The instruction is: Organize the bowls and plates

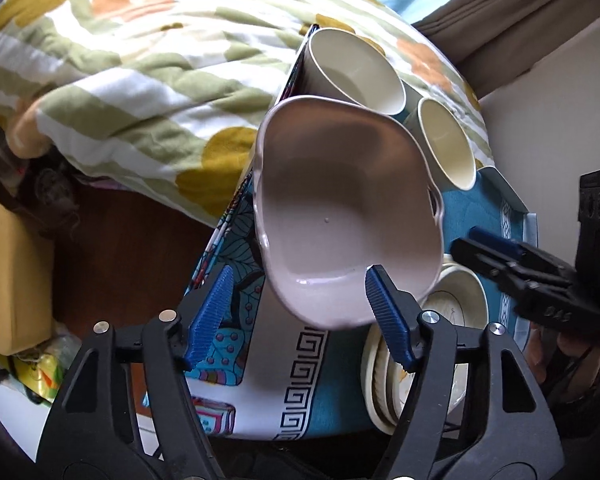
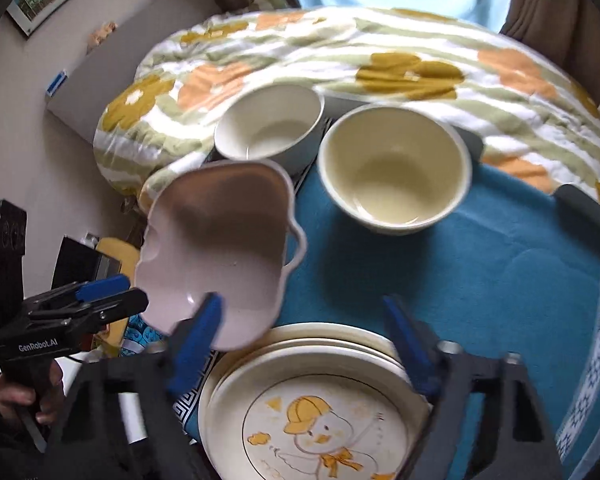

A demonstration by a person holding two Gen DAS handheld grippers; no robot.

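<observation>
A pink scalloped bowl (image 1: 340, 216) hangs tilted above the blue table cloth (image 2: 480, 280). In the left wrist view my left gripper (image 1: 296, 312) is open and the bowl's near rim sits between its blue fingers, loose. In the right wrist view that gripper (image 2: 112, 300) looks shut at the pink bowl's (image 2: 220, 248) rim, so its hold is unclear. My right gripper (image 2: 300, 336) is open and empty above a stack of cream plates (image 2: 316, 404) with a duck drawing. Two cream bowls (image 2: 396, 168) (image 2: 270, 124) stand behind. The right gripper (image 1: 500, 260) also shows in the left wrist view.
A flowered quilt (image 2: 380, 60) lies on the bed behind the table. The table's left edge drops to a wooden floor (image 1: 132, 240). A yellow cushion (image 1: 12, 280) lies at the far left. Curtains (image 1: 520, 20) hang at the back right.
</observation>
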